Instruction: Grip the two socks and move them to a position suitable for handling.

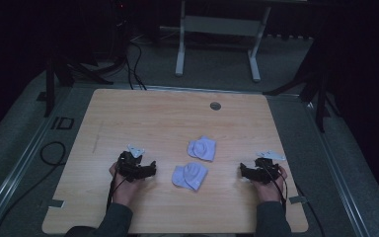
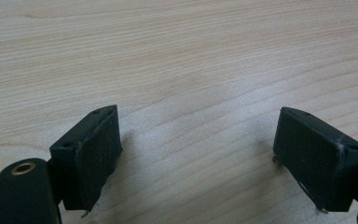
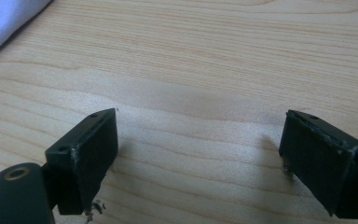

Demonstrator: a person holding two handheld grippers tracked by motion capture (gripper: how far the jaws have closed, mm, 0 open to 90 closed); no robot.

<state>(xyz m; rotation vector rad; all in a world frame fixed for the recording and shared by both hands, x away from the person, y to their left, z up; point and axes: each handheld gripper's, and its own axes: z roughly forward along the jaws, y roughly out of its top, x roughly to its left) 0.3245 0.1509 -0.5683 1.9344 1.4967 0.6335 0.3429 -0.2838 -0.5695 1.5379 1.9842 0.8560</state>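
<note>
On the left side of the wooden table [image 1: 128,113], the left gripper [image 1: 151,169] rested low on the wood, and its jaws stood wide apart with nothing between them. In the left gripper view there was just bare wood between the two black pads [image 2: 98,158]. So this gripper had not picked up anything yet.

In the middle lay two small, pale bluish cloth things that looked like little socks. The near sock [image 1: 190,176] lay between the two grippers, a bit closer to the left one. The far sock [image 1: 202,148] lay just behind it, a little to the right, and the two were close but seemed not to touch. Neither sock was held or touched, so the job looked like it was only at the start. Everything was left to do, probably grabbing the socks and putting them together.

On the right, the right gripper [image 1: 242,171] also rested near the wood with its jaws wide apart and empty. In the right gripper view, a bit of pale cloth [image 3: 4,21] showed at the top left corner, cut off by the edge.

The room was dim, so it was hard to tell how the socks were folded. The person's arms were cut off at the bottom.
</note>
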